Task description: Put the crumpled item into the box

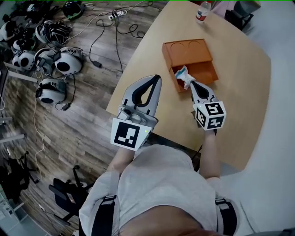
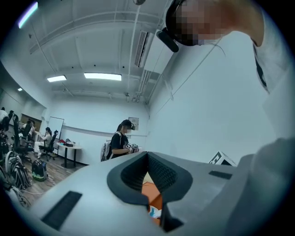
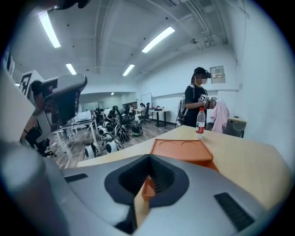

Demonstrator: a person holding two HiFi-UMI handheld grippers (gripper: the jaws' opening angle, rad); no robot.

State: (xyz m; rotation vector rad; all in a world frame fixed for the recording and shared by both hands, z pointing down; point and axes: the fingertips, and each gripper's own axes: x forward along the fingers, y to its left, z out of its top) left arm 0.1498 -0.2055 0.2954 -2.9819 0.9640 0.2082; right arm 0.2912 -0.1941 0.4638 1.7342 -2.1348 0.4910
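The light wooden table (image 1: pixel 239 106) carries an orange box (image 1: pixel 189 53) and a water bottle (image 1: pixel 202 11).

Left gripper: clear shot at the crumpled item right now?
Probably yes: nothing lies between the left gripper and the crumpled item at the open box. But its jaws are shut, and the right gripper crowds the item.

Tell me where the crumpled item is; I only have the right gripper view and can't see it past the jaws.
Observer: The crumpled item sits in the open compartment of the orange box, at its near-left corner, right at the tips of the right gripper.
Operator: What is the left gripper doing?
Observer: The left gripper hovers left of the box over the table, jaws together and empty.
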